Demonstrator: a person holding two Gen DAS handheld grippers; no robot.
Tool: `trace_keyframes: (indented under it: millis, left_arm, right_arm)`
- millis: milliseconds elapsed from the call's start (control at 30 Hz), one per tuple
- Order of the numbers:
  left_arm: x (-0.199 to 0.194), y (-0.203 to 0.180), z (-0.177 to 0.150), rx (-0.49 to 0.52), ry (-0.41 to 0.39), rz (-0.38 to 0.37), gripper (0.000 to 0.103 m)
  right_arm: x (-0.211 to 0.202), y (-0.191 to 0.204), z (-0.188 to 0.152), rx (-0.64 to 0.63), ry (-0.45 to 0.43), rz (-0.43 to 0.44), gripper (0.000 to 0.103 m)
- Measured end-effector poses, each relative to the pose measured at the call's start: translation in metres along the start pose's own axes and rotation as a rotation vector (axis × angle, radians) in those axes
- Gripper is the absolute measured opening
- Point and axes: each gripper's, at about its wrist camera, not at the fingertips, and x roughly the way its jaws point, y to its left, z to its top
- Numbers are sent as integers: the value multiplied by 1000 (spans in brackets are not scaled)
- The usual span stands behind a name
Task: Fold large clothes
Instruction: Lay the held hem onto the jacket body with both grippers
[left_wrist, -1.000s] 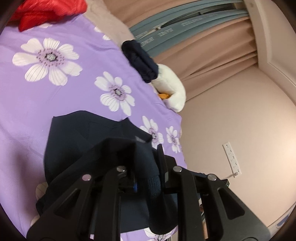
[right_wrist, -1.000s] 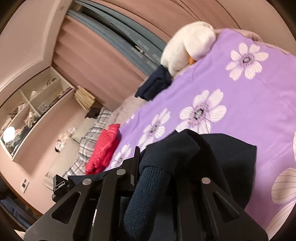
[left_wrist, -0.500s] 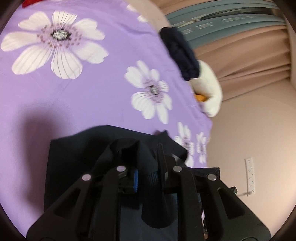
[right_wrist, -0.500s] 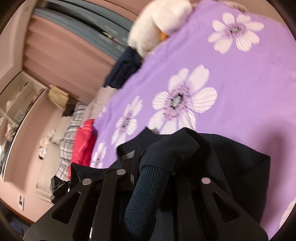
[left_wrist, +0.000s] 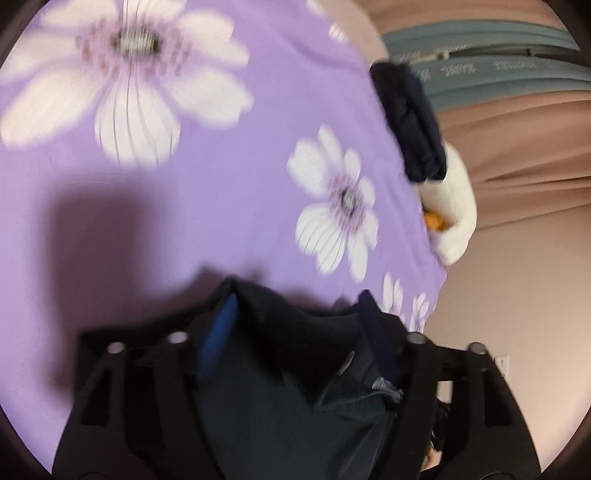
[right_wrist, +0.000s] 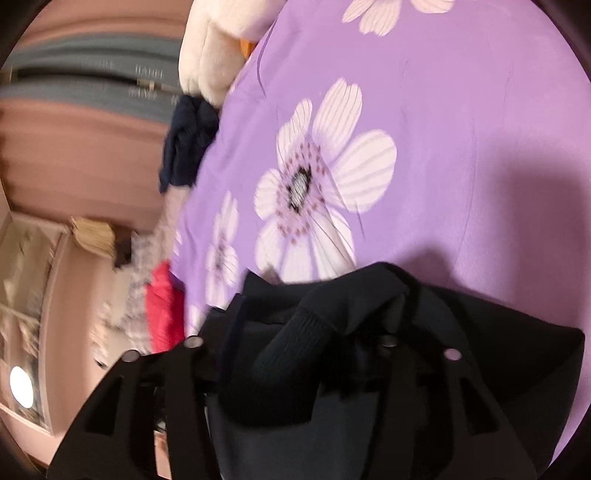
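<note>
Presently both the left gripper (left_wrist: 295, 321) and right gripper (right_wrist: 317, 314) have just been opening, released, with the dark garment (left_wrist: 280, 398) loose between their jaws on the bed (left_wrist: 229, 206).

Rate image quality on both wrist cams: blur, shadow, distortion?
Left wrist: motion blur smears the flower print on the purple bedspread; a broad dark shadow lies ahead of the navy garment. Right wrist: heavier smear at left, over the shelf and the red clothing. Both: fisheye bending, dark corners.
</note>
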Motion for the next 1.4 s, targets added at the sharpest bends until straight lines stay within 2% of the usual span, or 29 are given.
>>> trace_keyframes:
  millis: [67, 133, 233, 300, 400, 500, 567, 667, 800, 900, 933, 967, 1000, 1033, 1067, 1133, 1200, 1267, 1333, 1400]
  left_arm:
    - [-18, -7, 8, 22, -63, 14, 85]
    - [-31, -12, 14, 46, -86, 10, 85]
    - [-44, -22, 8, 129, -90, 46, 85]
    - [-45, -29, -7, 209, -56, 63, 85]
    - [-36, -32, -31, 287, 12, 64, 85]
    - [-29, -30, -53, 329, 62, 67, 85]
    - [-23, -28, -66, 345, 84, 66, 85]
    - [-13, -25, -78, 357, 109, 74, 86]
    - [0, -19, -86, 376, 129, 110, 86]
    - [4, -15, -86, 372, 131, 110, 87]
    - [4, -14, -85, 371, 130, 105, 87]
    - [4, -13, -85, 371, 131, 103, 87]
    - [5, -13, -84, 372, 130, 102, 87]
    - [5, -13, -84, 373, 130, 102, 87]
    - [6, -13, -84, 376, 129, 102, 87]
    - [7, -14, -84, 385, 128, 108, 87]
    - [8, -17, -84, 390, 125, 113, 88]
    - [10, -17, -82, 389, 116, 121, 88]
    - [12, -17, -80, 378, 111, 130, 88]
    - [14, -18, -79, 375, 104, 137, 88]
  right_arm:
    - [-12, 0, 8, 56, -28, 35, 66]
    - [-22, 4, 13, 61, -51, 40, 67]
    - [-29, 22, 14, -49, -96, -18, 70]
    - [-29, 35, 13, -104, -112, -20, 73]
    - [-13, 73, 2, -335, -56, -66, 73]
    - [35, 125, -44, -739, 132, -170, 73]
    - [60, 141, -71, -917, 205, -207, 72]
    - [96, 153, -107, -1136, 308, -240, 71]
    - [144, 162, -127, -1320, 393, -302, 70]
    - [168, 157, -132, -1395, 467, -346, 61]
    - [172, 155, -132, -1418, 487, -362, 55]
    - [177, 153, -132, -1439, 519, -383, 43]
    - [181, 150, -132, -1459, 556, -409, 37]
    - [182, 149, -133, -1475, 575, -417, 18]
    - [180, 150, -133, -1496, 583, -419, 7]
    - [175, 156, -137, -1547, 577, -419, 5]
    - [173, 162, -143, -1615, 526, -449, 5]
    - [178, 170, -147, -1685, 410, -507, 4]
    - [188, 175, -147, -1712, 332, -551, 4]
    - [206, 170, -147, -1688, 340, -588, 3]
